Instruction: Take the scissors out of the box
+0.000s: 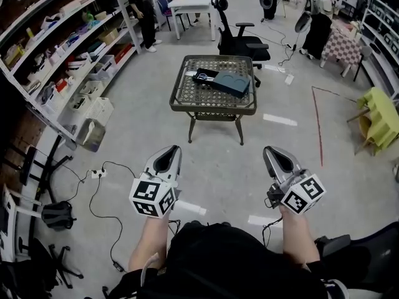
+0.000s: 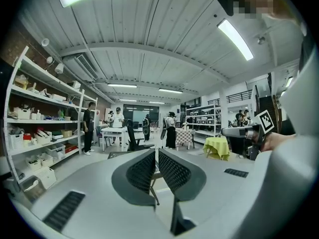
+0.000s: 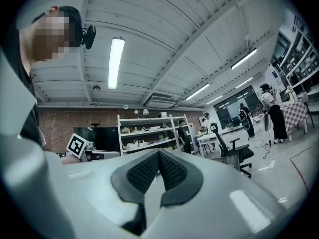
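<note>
Your head view is showing the mesh table [image 1: 187, 95] standing well ahead of you. The open dark box [image 1: 235, 86] is lying on it, and the scissors [image 1: 204, 76] are sitting in the box's left half (only this view is catching them). You are holding the left gripper [image 1: 167, 159] and right gripper [image 1: 278, 159] well apart from the table. Their own views are showing each pair of pads closed together on nothing.

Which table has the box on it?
The dark mesh-topped table in the middle holds the dark box. The white table, chequered table and yellow table show none.
</note>
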`<action>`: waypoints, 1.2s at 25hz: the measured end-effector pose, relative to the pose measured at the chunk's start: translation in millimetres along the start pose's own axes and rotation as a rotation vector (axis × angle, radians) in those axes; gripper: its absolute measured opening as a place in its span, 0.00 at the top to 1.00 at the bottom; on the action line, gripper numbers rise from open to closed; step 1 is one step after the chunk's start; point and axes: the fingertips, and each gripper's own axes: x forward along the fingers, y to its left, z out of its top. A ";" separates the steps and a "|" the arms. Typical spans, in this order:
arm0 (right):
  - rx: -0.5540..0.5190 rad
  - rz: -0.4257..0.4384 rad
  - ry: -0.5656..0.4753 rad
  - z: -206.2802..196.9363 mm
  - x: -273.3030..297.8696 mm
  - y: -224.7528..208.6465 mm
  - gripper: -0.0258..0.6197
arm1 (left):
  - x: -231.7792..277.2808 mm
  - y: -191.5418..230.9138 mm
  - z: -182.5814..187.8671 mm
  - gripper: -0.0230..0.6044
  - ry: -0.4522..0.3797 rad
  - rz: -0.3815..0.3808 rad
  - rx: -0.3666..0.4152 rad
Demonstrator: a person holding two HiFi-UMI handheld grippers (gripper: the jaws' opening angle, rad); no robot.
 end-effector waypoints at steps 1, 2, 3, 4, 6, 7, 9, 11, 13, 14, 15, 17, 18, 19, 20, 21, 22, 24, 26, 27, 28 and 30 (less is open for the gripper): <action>0.004 0.001 0.000 -0.7 -3.9 -1.7 0.94 | 0.7 -5.8 0.2 0.92 -0.001 -0.005 0.004; 0.010 -0.001 -0.001 -1.6 -7.5 -4.3 0.94 | 1.5 -11.1 0.3 0.92 0.000 -0.010 0.009; 0.018 -0.004 -0.004 -2.6 -10.4 -7.5 0.94 | 2.5 -15.3 0.3 0.92 0.001 -0.014 0.016; 0.026 -0.006 -0.007 -3.5 -12.6 -10.4 0.94 | 3.6 -18.0 0.0 0.92 0.003 -0.016 0.021; 0.034 -0.008 -0.010 -5.4 -14.3 -14.5 0.94 | 6.6 -20.5 -2.1 0.92 0.009 -0.018 0.023; 0.035 -0.008 -0.008 -6.5 -13.8 -16.0 0.94 | 8.3 -21.2 -3.6 0.92 0.012 -0.021 0.022; 0.036 -0.008 -0.002 -8.5 -10.1 -17.8 0.94 | 11.4 -21.2 -6.4 0.92 0.016 -0.028 0.021; 0.038 -0.006 0.004 -9.8 -3.8 -18.1 0.94 | 15.3 -17.7 -9.3 0.92 0.019 -0.034 0.015; 0.039 0.000 0.010 -11.0 3.6 -18.6 0.94 | 21.9 -11.3 -13.0 0.92 0.024 -0.037 0.004; 0.039 0.001 0.013 -11.8 7.3 -19.8 0.94 | 26.3 -7.6 -15.2 0.92 0.026 -0.039 -0.004; 0.038 0.001 0.016 -12.9 11.3 -21.8 0.94 | 31.1 -3.7 -17.3 0.92 0.028 -0.041 -0.010; 0.036 -0.007 0.025 -15.8 20.2 -27.2 0.94 | 41.7 4.4 -20.2 0.92 0.030 -0.049 -0.017; 0.033 -0.013 0.029 -17.1 25.3 -30.7 0.94 | 47.7 8.5 -21.0 0.92 0.031 -0.055 -0.017; 0.031 -0.020 0.034 -18.1 31.3 -34.6 0.94 | 54.2 13.3 -21.6 0.92 0.032 -0.060 -0.017; 0.032 -0.026 0.038 -19.1 38.3 -38.4 0.94 | 60.8 19.2 -22.2 0.92 0.034 -0.063 -0.020; 0.034 -0.030 0.043 -20.4 46.4 -41.3 0.94 | 67.0 26.2 -22.8 0.92 0.037 -0.065 -0.025; 0.037 -0.031 0.051 -22.2 55.3 -43.1 0.94 | 73.0 33.9 -23.5 0.92 0.040 -0.065 -0.030; 0.037 -0.025 0.071 -26.7 74.0 -46.1 0.94 | 85.1 49.5 -25.3 0.92 0.049 -0.069 -0.041; 0.038 -0.027 0.085 -29.9 93.9 -50.6 0.94 | 98.3 65.3 -25.9 0.92 0.056 -0.077 -0.049; 0.043 -0.030 0.089 -31.1 104.0 -53.0 0.94 | 104.9 73.3 -25.3 0.92 0.058 -0.080 -0.052; 0.048 -0.033 0.093 -32.8 113.9 -55.2 0.94 | 111.4 80.8 -24.4 0.92 0.059 -0.084 -0.054; 0.057 -0.029 0.108 -37.1 133.4 -58.3 0.94 | 124.2 95.0 -21.8 0.92 0.057 -0.090 -0.059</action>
